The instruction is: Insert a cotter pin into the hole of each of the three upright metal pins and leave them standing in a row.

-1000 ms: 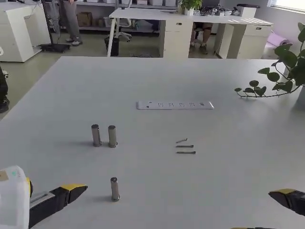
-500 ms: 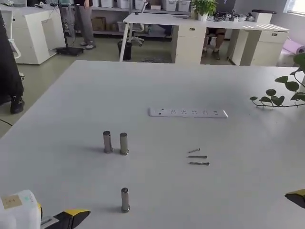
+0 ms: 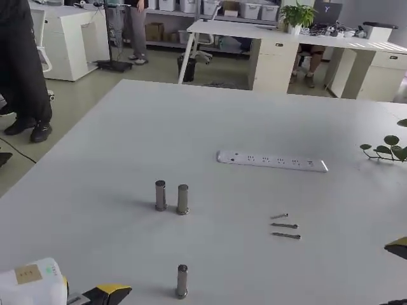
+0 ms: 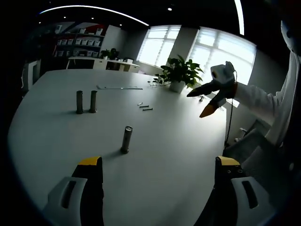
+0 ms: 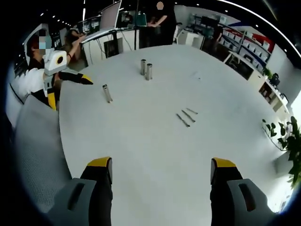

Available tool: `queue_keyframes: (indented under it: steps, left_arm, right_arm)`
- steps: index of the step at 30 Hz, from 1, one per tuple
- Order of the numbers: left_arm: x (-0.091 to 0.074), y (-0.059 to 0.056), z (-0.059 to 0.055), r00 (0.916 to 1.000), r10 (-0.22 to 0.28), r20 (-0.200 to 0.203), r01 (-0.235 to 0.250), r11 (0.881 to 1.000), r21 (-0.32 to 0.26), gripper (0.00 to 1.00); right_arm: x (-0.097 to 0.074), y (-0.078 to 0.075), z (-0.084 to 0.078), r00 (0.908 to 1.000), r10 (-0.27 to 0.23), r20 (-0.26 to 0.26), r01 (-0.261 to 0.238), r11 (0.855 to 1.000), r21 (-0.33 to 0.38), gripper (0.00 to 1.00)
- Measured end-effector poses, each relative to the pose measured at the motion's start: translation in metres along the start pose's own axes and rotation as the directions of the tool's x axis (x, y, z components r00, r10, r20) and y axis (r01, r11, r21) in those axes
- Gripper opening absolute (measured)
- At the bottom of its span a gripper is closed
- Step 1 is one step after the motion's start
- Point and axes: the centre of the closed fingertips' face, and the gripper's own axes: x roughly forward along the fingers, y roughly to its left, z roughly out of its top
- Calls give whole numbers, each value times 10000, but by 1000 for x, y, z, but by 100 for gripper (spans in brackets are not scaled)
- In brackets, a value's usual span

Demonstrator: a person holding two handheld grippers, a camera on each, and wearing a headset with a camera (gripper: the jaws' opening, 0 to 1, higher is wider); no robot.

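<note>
Open-plan office, this: a long white desk [image 3: 241, 30], storage boxes [image 3: 251, 9] shelved behind that desk, potted plant [image 3: 297, 14] on it, drawer cabinet [image 3: 273, 63] beneath it.

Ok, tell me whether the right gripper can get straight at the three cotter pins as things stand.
Probably yes. The right gripper has its jaws wide open and aimed roughly toward the cotter pins, with only bare table between them; the upright metal pins stand farther off.

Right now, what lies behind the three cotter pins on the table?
A white power strip lies flat beyond the cotter pins, apart from them, with bare table between. Nothing covers that area; the strip's underside is hidden.
</note>
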Motion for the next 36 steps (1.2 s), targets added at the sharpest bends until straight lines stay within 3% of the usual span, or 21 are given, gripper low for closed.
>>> queue_keyframes:
  steps: [5, 9, 14, 19, 23, 25, 27, 36]
  left_arm:
    - [2, 1, -2, 10000, 2, 14, -2, 9999, -158, 99]
    - [5, 0, -6, 9999, -69, -113, 66, 9997, -214, 99]
    - [7, 1, -6, 9999, -44, -146, 40, 9996, -275, 99]
    - [9, 1, -7, 9994, -189, -297, 182, 9995, -259, 99]
    - [10, 3, -7, 9994, -144, -320, 136, 9996, -261, 98]
    - [10, 2, -6, 9994, -148, -325, 142, 9997, -192, 98]
    - [11, 2, -7, 9993, -166, -340, 160, 9997, -200, 98]
    - [11, 8, -16, 9990, -30, -447, 14, 9993, -368, 97]
  right_arm:
    - [12, -16, 15, 9998, 188, -4, -187, 9927, -1188, 84]
    - [19, -27, 22, 9996, 250, -100, -262, 9878, -1538, 82]
    - [28, -39, 38, 9982, 484, 362, -388, 9725, -2298, 78]
    - [30, -47, 46, 9956, 790, 498, -649, 9686, -2401, 72]
    - [35, -57, 49, 9968, 739, 289, -621, 9532, -2957, 69]
    - [38, -60, 55, 9951, 887, 432, -697, 9421, -3281, 67]
    - [41, -62, 61, 9932, 1018, 562, -786, 9439, -3206, 64]
    - [70, -78, 79, 9929, 1158, 264, -980, 9242, -3691, 50]
